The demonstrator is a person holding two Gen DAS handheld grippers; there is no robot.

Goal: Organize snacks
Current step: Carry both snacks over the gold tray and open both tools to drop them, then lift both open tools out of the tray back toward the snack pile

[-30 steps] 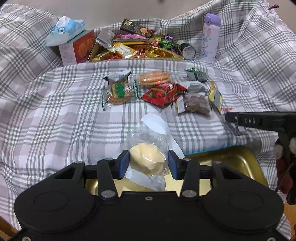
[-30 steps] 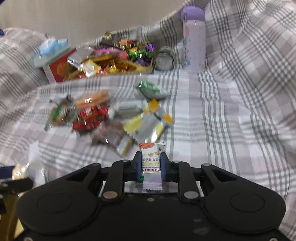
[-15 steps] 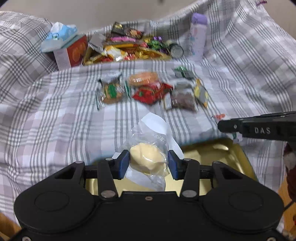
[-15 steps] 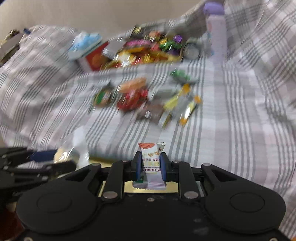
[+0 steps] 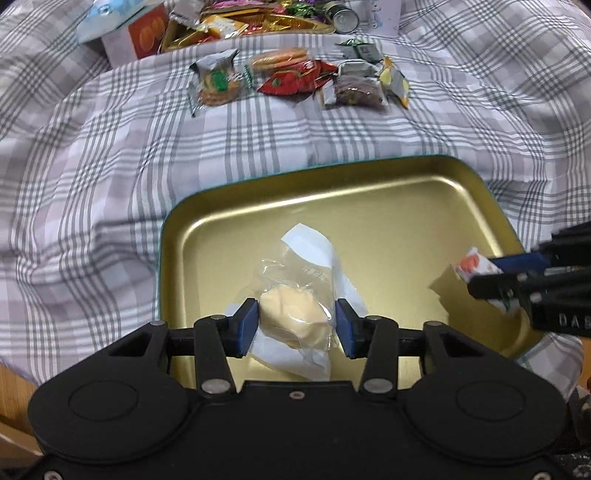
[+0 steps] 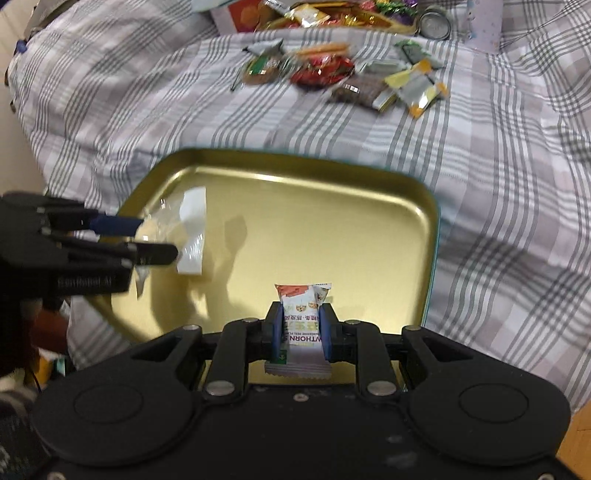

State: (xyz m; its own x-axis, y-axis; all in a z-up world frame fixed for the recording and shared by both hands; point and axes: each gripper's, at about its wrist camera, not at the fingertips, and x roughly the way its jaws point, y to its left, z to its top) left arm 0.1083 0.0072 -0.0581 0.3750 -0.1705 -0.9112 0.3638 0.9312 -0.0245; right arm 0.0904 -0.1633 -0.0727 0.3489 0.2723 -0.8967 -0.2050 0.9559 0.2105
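Two grippers: both are seen over the gold tray, each clenched on one wrapped snack.
Checked cloth [image 5: 92, 155]: spread under everything, filling most of both frames.
Gold tray [image 5: 388, 221]: laid on the cloth at frame centre; only bare metal is seen under the held snacks.
Loose snacks [image 5: 295, 79]: a cluster of wrapped packets is scattered on the cloth in the upper middle of the frame, well apart from the tray.
Far tray of sweets [image 5: 258, 24]: seen at the top edge, beside an orange-and-white box [image 5: 136, 37].
Left gripper [image 5: 295, 325]: jaws are closed on a pale yellow cake [image 5: 291, 314] in clear wrap; the cake sits squarely between the blue pads, its wrapper projecting forward over the tray's centre.
Right gripper [image 6: 301, 328]: jaws are clamped on a small white sachet [image 6: 303, 306] with orange print; the sachet is held upright between the pads, its top projecting above them, over the near part of the tray.
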